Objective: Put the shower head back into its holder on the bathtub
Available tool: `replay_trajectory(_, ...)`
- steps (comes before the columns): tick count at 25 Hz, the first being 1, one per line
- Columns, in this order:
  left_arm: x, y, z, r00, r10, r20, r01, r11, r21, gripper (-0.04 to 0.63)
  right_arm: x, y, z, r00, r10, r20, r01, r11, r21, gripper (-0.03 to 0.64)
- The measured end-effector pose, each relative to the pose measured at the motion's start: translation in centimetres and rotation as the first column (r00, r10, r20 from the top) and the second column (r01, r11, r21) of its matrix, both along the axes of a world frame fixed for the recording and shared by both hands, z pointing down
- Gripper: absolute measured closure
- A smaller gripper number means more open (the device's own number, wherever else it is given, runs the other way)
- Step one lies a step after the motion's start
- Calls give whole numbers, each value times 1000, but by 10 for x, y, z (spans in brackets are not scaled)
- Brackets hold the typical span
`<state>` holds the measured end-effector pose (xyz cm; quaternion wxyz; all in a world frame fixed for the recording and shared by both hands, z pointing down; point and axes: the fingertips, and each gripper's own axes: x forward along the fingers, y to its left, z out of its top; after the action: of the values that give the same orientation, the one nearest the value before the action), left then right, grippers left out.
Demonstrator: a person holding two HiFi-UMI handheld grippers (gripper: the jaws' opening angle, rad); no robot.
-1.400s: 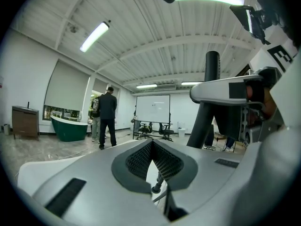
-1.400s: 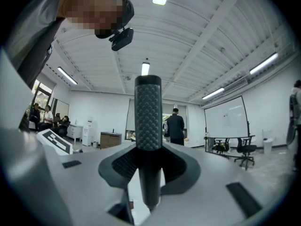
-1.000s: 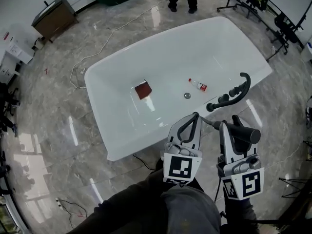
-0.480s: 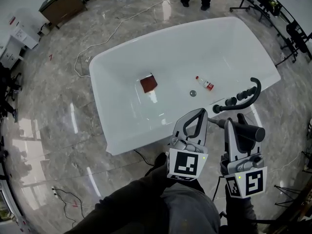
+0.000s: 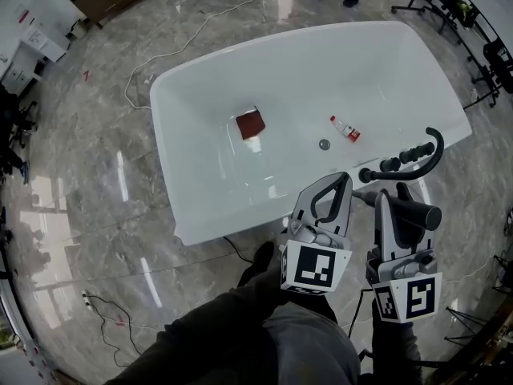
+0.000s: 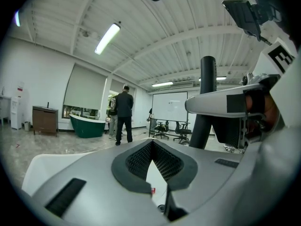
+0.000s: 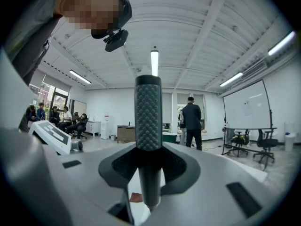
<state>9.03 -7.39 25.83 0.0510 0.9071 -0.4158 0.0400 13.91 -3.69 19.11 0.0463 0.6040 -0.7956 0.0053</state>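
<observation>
Shower head [image 5: 410, 214] is not yet back: you hold it just outside the bathtub's [image 5: 200, 95] near rim, short of the black fittings [image 5: 401, 164] on that rim, so seating it in its holder is all left to do. Your left gripper [image 6: 151, 142], beside that same rim, has its jaws pressed together on nothing. Your right gripper [image 7: 148, 154] has its jaws clamped tight on the shower head's handle.
</observation>
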Motion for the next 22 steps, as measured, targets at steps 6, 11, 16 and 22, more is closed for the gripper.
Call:
replay_trajectory(6,1,-3,13,1000,-3,3,3,1000,-15,592,2,-6,18,1000,-5,-1,5,1000,-25,491)
replay_trajectory(11,1,-6,19,1000,0,-1,0,1000,-26,592,2,-12,26,1000,-5,-2,5,999,-34,491)
replay_trajectory(16,4,-8,29,1000,0,1,0,999,-32,592,2,-17,36,1000,-12,-3,12,999,-38,491)
replay_trajectory(22,4,-9,37,1000,1,5,-1,999,-41,592,6,-19,47,1000,-3,2,3,998,-55,491)
